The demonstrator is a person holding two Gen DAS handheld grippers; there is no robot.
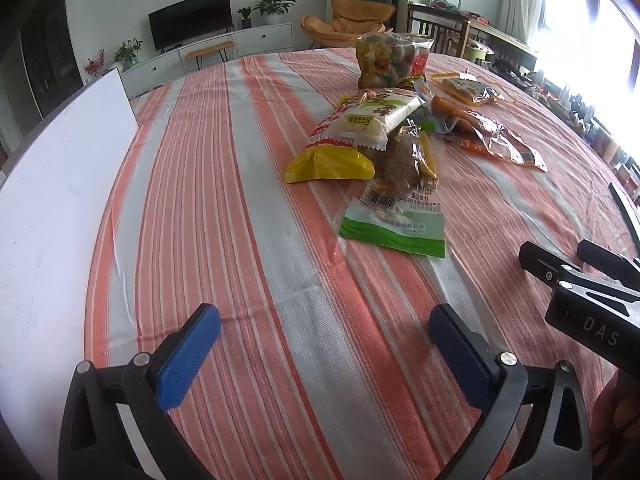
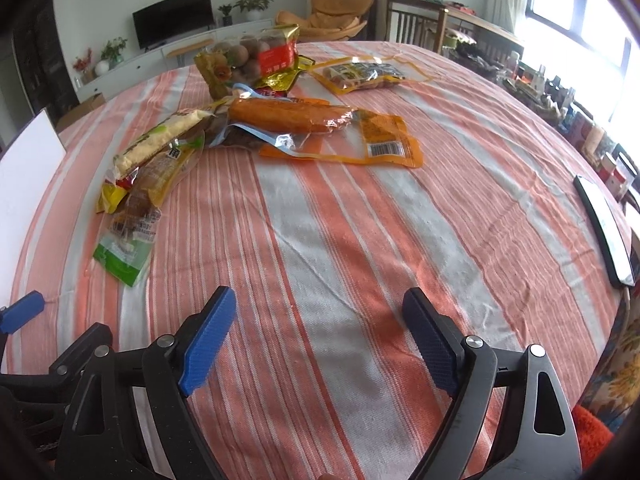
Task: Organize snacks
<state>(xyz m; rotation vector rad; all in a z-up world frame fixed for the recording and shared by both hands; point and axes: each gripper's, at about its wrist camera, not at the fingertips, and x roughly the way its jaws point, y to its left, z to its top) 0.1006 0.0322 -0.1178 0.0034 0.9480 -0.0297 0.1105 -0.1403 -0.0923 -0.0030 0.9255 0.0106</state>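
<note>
A heap of snack packs lies at the far middle of the striped tablecloth. It holds a white and yellow pack, a brown snack in a green-ended wrapper, an orange pack, a bag of round brown snacks and a flat yellow pouch. My left gripper is open over bare cloth, short of the heap. My right gripper is open too, with nothing between its blue pads. It sits just right of the left one, whose view shows it as black fingers.
A white board stands along the table's left edge. A dark flat device lies near the right edge. Beyond the table are a TV cabinet, an orange chair and shelves by the window.
</note>
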